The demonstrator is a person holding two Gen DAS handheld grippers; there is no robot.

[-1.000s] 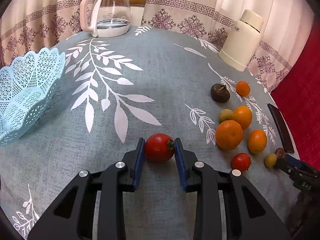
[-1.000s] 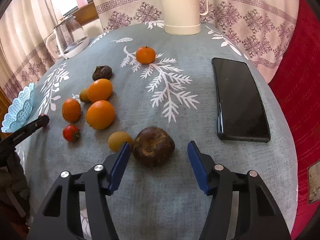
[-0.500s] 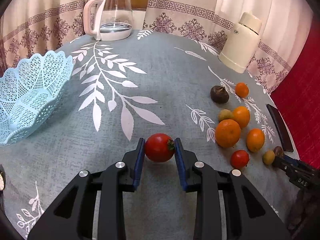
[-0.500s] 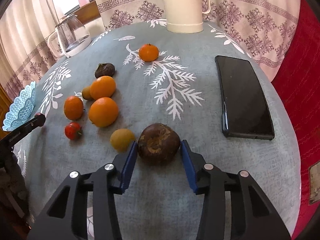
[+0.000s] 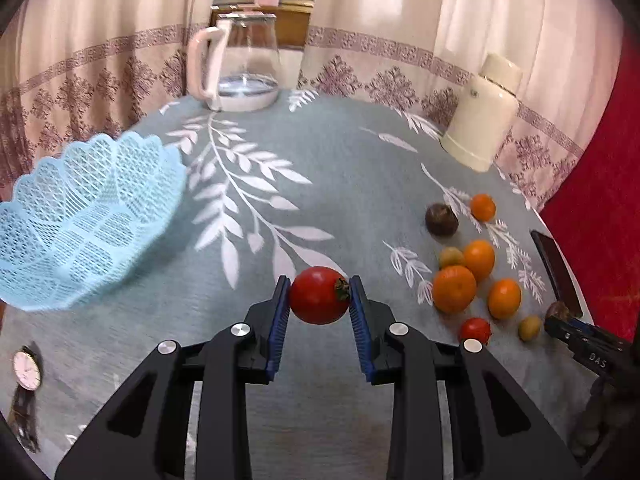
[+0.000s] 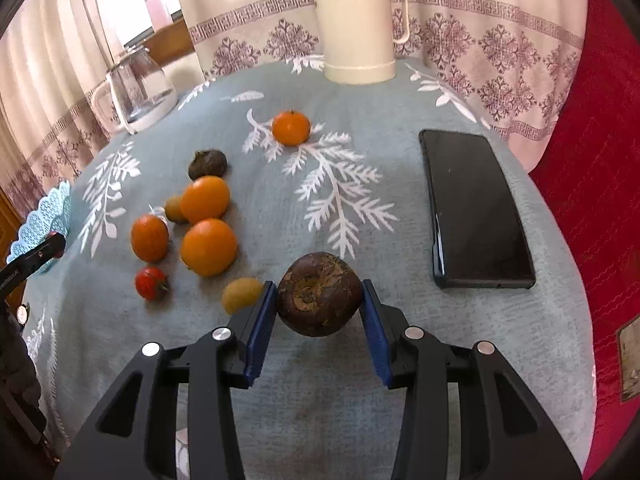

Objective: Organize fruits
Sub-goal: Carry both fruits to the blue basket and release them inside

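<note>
My left gripper (image 5: 319, 298) is shut on a red tomato (image 5: 319, 295), held above the grey leaf-print tablecloth (image 5: 280, 152). A light blue lattice basket (image 5: 76, 216) sits to its left. My right gripper (image 6: 319, 300) is shut on a dark brown round fruit (image 6: 318, 294), lifted a little off the cloth. Left of it lie several oranges (image 6: 208, 246), a small tomato (image 6: 150, 283), a yellow-green fruit (image 6: 241, 294) and another brown fruit (image 6: 207, 164). The same cluster of oranges (image 5: 454, 288) shows at the right of the left wrist view.
A glass kettle (image 5: 236, 64) stands at the table's back, a cream thermos jug (image 6: 356, 20) at the far right. A black phone (image 6: 474, 208) lies near the right edge. A wristwatch (image 5: 26, 368) rests near the front left. Red fabric (image 6: 600, 160) borders the table.
My right gripper closed on the brown fruit and raised it slightly. My left gripper lifted the tomato and tilted up; the basket now appears nearer and larger.
</note>
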